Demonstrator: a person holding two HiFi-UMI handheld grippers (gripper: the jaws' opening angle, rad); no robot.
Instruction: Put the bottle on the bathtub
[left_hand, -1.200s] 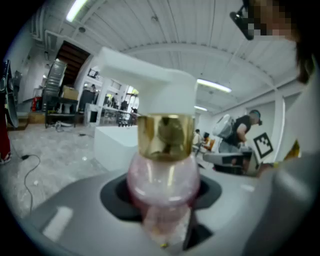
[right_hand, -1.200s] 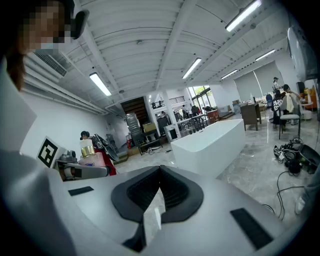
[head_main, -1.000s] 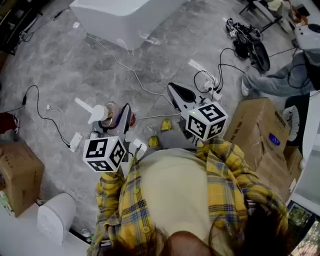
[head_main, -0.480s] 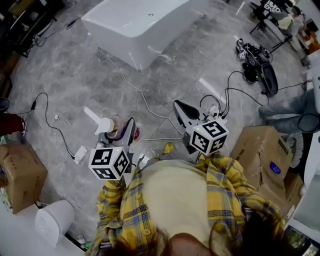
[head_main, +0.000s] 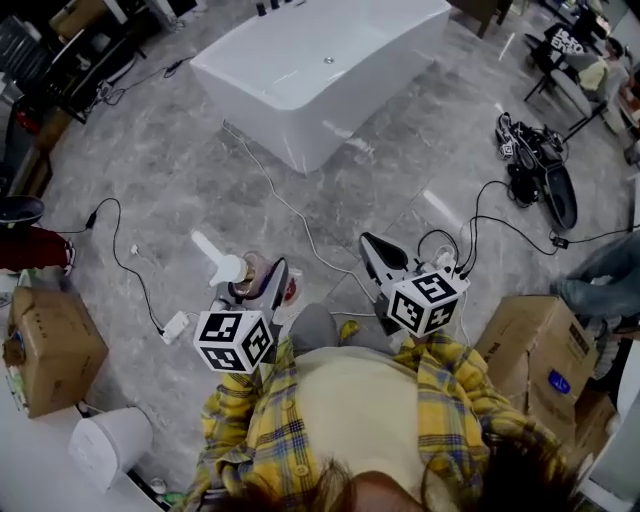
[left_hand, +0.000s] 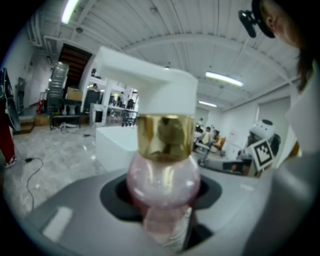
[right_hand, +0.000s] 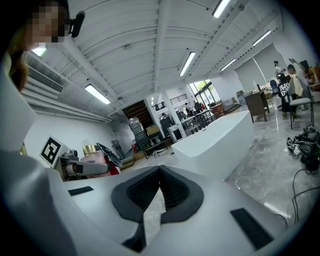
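A pink bottle (head_main: 249, 270) with a gold collar and a white pump head is held upright in my left gripper (head_main: 262, 287), low and left of centre in the head view. The left gripper view shows the bottle (left_hand: 163, 181) clamped between the jaws of the left gripper (left_hand: 163, 210), filling the middle. The white bathtub (head_main: 330, 68) stands on the grey floor far ahead; its wall (left_hand: 111, 146) shows behind the bottle. My right gripper (head_main: 377, 254) is beside the left, shut with nothing in it; its pads (right_hand: 169, 186) touch. The bathtub (right_hand: 218, 141) lies ahead of it.
White and black cables (head_main: 296, 212) run across the marble floor between me and the tub. Cardboard boxes (head_main: 52, 347) (head_main: 530, 345) flank me, with a white bin (head_main: 108, 444) at lower left. A heap of black gear (head_main: 540, 168) lies to the right.
The bathtub has come further into the head view, lower and larger, as I move toward it. Both grippers keep their hold and spacing.
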